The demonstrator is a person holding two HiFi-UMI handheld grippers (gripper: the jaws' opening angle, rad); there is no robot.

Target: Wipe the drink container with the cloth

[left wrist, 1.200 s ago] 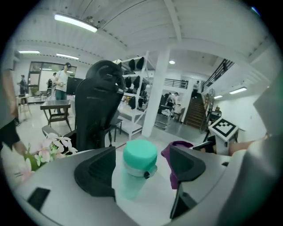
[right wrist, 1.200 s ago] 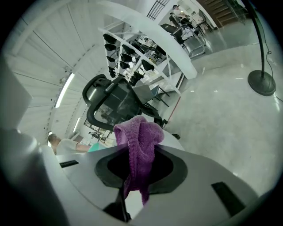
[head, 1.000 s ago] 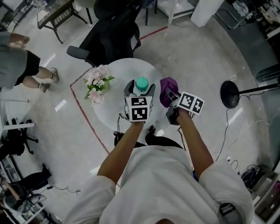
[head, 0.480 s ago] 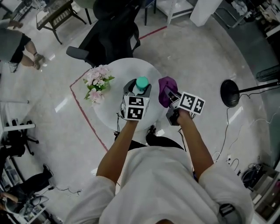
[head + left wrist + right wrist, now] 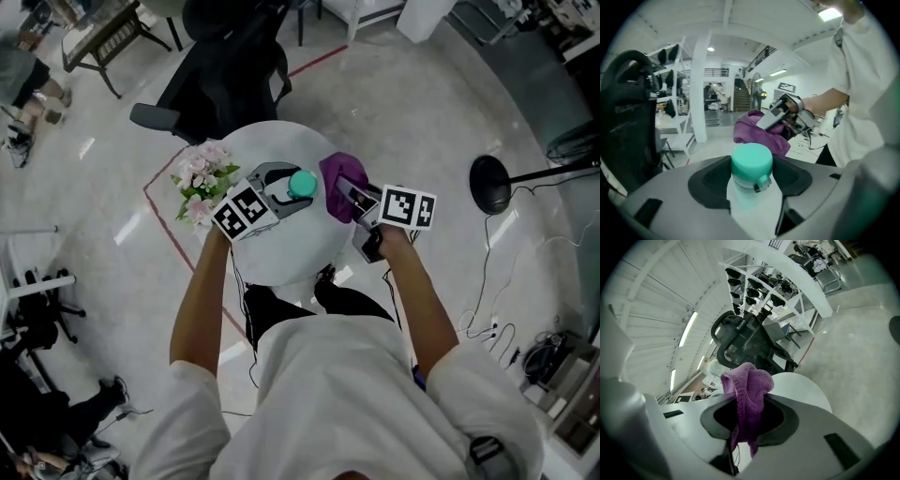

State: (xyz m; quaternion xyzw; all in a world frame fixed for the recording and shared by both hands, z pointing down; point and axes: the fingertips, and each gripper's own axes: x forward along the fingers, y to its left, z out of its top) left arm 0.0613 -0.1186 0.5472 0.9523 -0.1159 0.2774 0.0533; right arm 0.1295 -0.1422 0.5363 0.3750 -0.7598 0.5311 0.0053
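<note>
The drink container (image 5: 302, 183) is a pale bottle with a teal cap (image 5: 751, 161). It lies tilted between the jaws of my left gripper (image 5: 283, 190), which have just been closing and now grip its body. The cap points right, toward the purple cloth (image 5: 336, 181). My right gripper (image 5: 351, 196) is shut on that cloth, which bunches above its jaws (image 5: 747, 392) and hangs just right of the cap. In the left gripper view the cloth (image 5: 757, 133) sits just behind the cap; touching cannot be told.
A round white table (image 5: 281, 248) lies under both grippers, with a pink flower bunch (image 5: 200, 178) at its left edge. A black office chair (image 5: 225, 70) stands behind it. A black lamp base (image 5: 489, 185) and cables lie on the floor to the right.
My left gripper rolled over, tipping the bottle from upright to cap pointing right. The right gripper carried the cloth up and left, closer to the cap.
</note>
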